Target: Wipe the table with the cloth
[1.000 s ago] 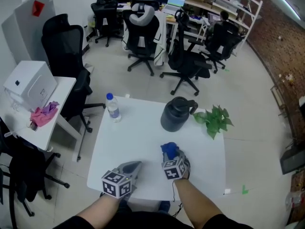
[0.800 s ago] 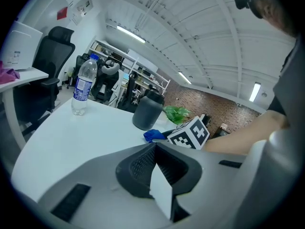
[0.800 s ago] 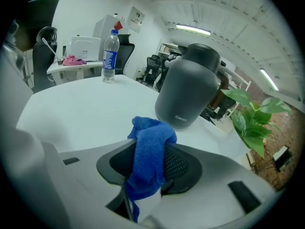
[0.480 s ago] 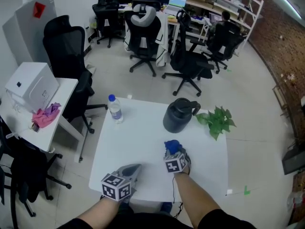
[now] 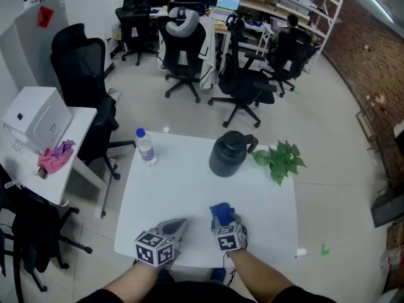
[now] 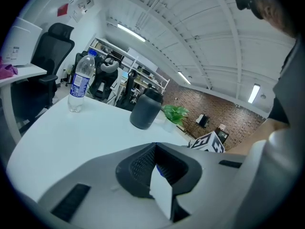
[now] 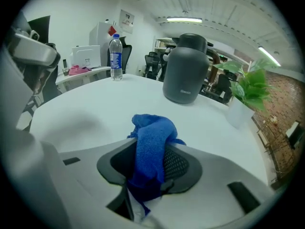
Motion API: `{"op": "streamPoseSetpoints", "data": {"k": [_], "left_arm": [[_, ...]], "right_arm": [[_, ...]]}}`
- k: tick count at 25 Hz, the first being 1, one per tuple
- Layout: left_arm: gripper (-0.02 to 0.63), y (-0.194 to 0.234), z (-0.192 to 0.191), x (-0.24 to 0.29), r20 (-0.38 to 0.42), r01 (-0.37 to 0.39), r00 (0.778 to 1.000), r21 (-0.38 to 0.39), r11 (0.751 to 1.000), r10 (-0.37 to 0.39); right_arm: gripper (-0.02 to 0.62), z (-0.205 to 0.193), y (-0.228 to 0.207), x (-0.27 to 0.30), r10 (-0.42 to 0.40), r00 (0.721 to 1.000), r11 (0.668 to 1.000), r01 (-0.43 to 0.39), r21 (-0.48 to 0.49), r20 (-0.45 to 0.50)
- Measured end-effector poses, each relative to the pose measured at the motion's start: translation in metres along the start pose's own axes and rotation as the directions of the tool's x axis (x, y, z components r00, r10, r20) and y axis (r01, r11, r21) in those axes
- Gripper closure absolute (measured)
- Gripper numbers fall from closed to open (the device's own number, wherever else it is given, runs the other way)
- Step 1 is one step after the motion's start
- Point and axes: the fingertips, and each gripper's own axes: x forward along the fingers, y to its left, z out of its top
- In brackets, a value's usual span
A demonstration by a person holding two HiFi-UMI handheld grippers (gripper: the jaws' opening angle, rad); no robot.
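The blue cloth [image 5: 220,211] is bunched between the jaws of my right gripper [image 5: 222,217], which rests on the white table [image 5: 183,182] near its front edge. In the right gripper view the cloth [image 7: 151,147] fills the gap of the right gripper [image 7: 148,175], and the jaws are closing on it. My left gripper [image 5: 177,223] lies at the table's front edge, to the left of the right one, its grey jaws together. In its own view the left gripper [image 6: 159,175] holds nothing.
A water bottle [image 5: 146,147] stands at the table's back left. A dark jug [image 5: 227,154] and a green plant [image 5: 278,160] stand at the back right. A side desk [image 5: 76,137] with a white box and pink rag is at left; office chairs [image 5: 243,81] lie beyond.
My right gripper has drawn back a little toward the table's front edge with the cloth in it. The left gripper has stayed in place.
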Motion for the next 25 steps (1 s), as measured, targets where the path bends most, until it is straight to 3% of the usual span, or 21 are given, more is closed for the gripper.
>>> {"op": "streamPoseSetpoints", "data": {"k": [3, 6, 11, 19, 25], "left_arm": [[0.606, -0.003, 0.0, 0.002, 0.0, 0.008, 1.0, 0.0, 1.0, -0.008], [0.606, -0.003, 0.001, 0.001, 0.002, 0.006, 1.0, -0.006, 1.0, -0.006], [0.606, -0.001, 0.005, -0.003, 0.008, 0.001, 1.0, -0.001, 1.0, -0.001], [0.606, 0.006, 0.002, -0.008, 0.002, -0.014, 1.0, -0.005, 1.0, 0.014], [0.606, 0.001, 0.003, -0.003, 0.005, -0.001, 1.0, -0.014, 1.0, 0.001]], "right_arm": [[0.457, -0.01, 0.008, -0.012, 0.036, 0.999, 0.999, -0.036, 0.032, -0.003], [0.456, -0.01, 0.006, -0.015, 0.077, 0.997, 0.988, -0.079, 0.13, 0.02], [0.456, 0.028, -0.028, 0.004, 0.003, 0.997, 0.988, -0.015, 0.152, 0.078], [0.456, 0.045, -0.036, 0.037, -0.051, 0.998, 0.998, 0.052, 0.029, -0.026], [0.457, 0.021, -0.017, 0.023, 0.007, 0.997, 1.0, -0.007, 0.005, -0.08]]}}
